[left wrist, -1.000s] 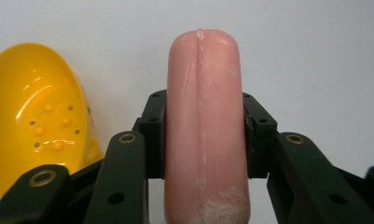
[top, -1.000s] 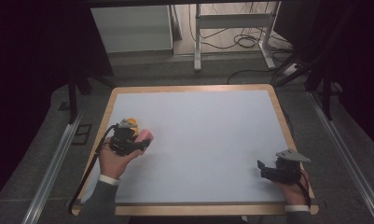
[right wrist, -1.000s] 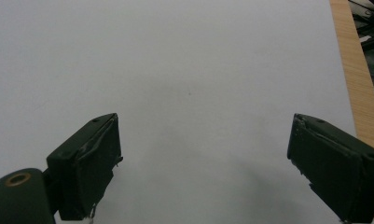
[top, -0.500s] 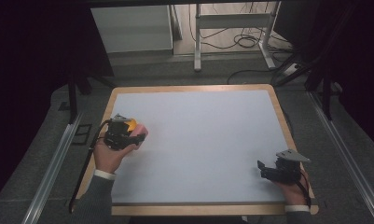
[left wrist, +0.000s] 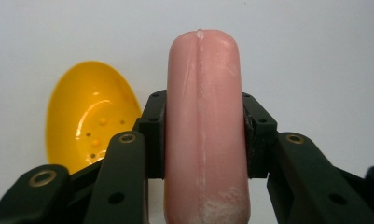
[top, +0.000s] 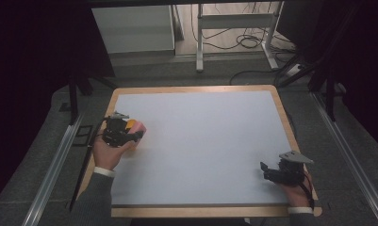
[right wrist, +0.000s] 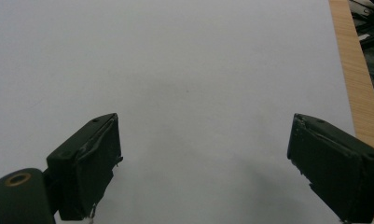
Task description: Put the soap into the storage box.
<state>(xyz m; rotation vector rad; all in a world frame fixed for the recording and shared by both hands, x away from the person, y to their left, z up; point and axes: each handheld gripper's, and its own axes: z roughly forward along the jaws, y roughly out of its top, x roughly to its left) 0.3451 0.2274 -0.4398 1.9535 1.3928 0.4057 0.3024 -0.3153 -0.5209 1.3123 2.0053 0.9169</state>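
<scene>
Gripping a pink sausage-shaped piece (left wrist: 205, 135) squarely across its middle, the left gripper (top: 122, 132) sits near the left edge of the white board (top: 205, 141), with the person's left hand (top: 106, 153) wrapped around it from behind. In the left gripper view both black jaws press flat against the piece's sides, leaving its rounded tip sticking out well past them; holding it at mid-length probably keeps it from pivoting. The piece looks smooth and matte, like moulded plastic or rubber, with a thin seam running up its centre and pale scuffing or powder toward the lower end. Just beside it, to the left in that view, lies a glossy yellow spoon-like bowl (left wrist: 89, 121), oval and hollow, with small dimples or holes in its floor catching the light; whether it touches the pink piece I cannot tell.

The middle of the board is bare, a flat, even white surface framed by a light wooden border (top: 283, 122).

Toward the board's right near corner the right gripper (top: 271, 170) rests low over the surface, held by the right hand (top: 297, 190), with a grey three-cornered plate on top. In the right gripper view its two jaws stand spread wide with nothing between them, their rubbery pads looking a little worn at the edges. It appears parked out of the way while the left side does the work
</scene>
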